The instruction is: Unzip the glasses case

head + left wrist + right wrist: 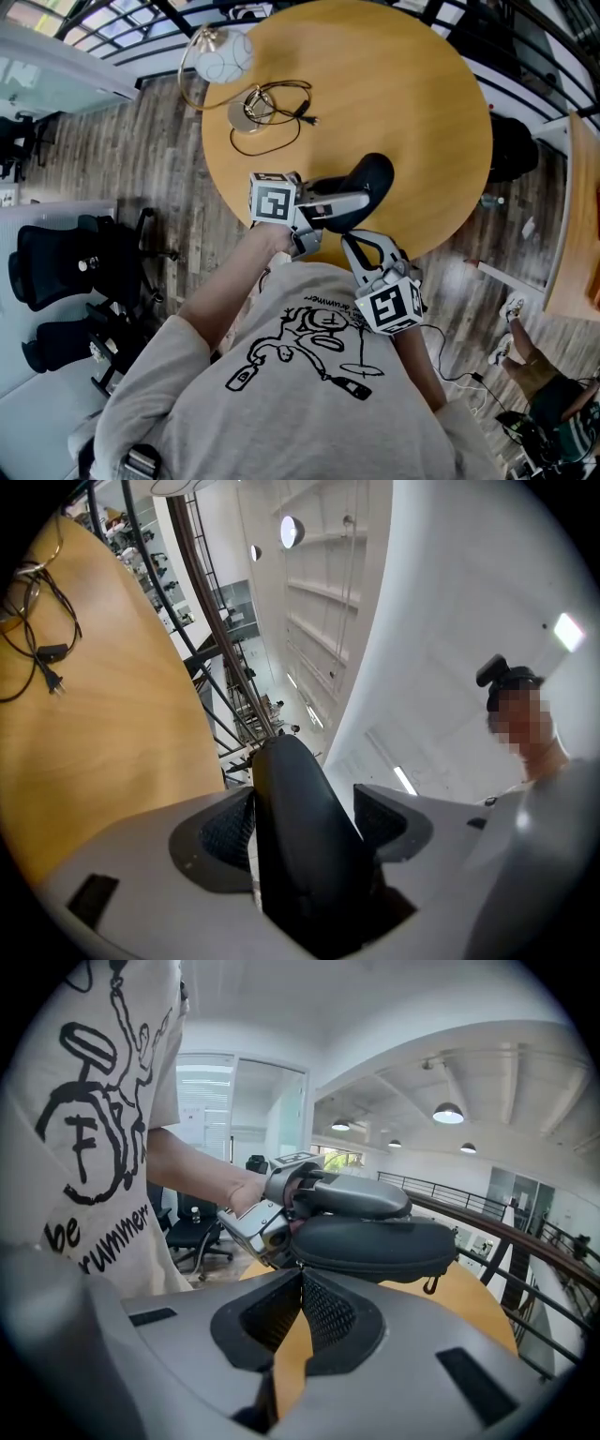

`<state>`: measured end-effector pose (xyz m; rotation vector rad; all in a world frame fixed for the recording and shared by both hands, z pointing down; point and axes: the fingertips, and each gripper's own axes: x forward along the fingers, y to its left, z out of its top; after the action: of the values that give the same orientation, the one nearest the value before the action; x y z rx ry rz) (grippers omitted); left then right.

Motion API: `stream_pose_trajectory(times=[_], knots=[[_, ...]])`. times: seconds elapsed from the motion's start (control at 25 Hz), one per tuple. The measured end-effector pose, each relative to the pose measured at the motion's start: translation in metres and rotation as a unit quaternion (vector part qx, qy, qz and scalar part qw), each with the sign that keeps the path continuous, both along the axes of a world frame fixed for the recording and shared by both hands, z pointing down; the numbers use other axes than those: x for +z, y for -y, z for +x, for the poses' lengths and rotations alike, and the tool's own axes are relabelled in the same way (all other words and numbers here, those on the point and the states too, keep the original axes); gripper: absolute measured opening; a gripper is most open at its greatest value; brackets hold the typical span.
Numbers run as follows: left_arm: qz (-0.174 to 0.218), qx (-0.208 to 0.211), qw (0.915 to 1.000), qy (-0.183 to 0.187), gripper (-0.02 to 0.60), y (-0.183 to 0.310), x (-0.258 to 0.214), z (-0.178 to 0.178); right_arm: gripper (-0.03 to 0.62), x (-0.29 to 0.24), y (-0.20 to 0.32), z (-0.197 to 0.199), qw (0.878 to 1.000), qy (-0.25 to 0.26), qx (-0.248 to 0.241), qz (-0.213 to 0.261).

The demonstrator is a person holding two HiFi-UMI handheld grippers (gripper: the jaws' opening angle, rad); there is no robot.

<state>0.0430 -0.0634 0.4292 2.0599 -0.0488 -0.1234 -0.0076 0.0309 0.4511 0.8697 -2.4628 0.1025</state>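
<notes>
A black zipped glasses case (372, 176) hangs above the near edge of the round wooden table (375, 84). My left gripper (356, 202) reaches in from the left and is shut on it. In the left gripper view the case (300, 836) fills the gap between both pads. From below, my right gripper (349, 240) points up at the case. In the right gripper view its tips (300, 1274) meet on a small pull tab at the zip line of the case (375, 1246), close to the left gripper's finger (361, 1194). A small loop (430, 1284) dangles from the case's far end.
A globe table lamp (223, 54) and its coiled black cable (272, 112) lie on the far left of the table. Black office chairs (56, 272) stand on the wooden floor to the left. A railing runs behind the table (469, 1307).
</notes>
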Motion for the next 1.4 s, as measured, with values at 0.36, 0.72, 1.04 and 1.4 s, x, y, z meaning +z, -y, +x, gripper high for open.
stream_pose_trajectory(times=[0.36,0.72,1.04,1.4], knots=[[-0.056,0.018,0.9972,-0.046,0.354,-0.005,0.002,0.002,0.023,-0.005,-0.006,-0.003,0.999,-0.001,-0.024,0.023],[-0.036,0.034,0.9984,-0.026,0.297,-0.009,0.003,0.004,0.023,0.009,-0.007,-0.004,0.999,-0.032,-0.029,0.003],[-0.009,0.024,0.9996,0.010,0.252,-0.004,0.002,0.005,0.023,0.015,-0.002,0.006,0.999,-0.048,-0.002,-0.011],[0.010,0.016,0.9994,0.030,0.247,-0.002,0.004,0.005,0.023,0.019,0.001,0.013,0.998,-0.060,0.019,-0.024]])
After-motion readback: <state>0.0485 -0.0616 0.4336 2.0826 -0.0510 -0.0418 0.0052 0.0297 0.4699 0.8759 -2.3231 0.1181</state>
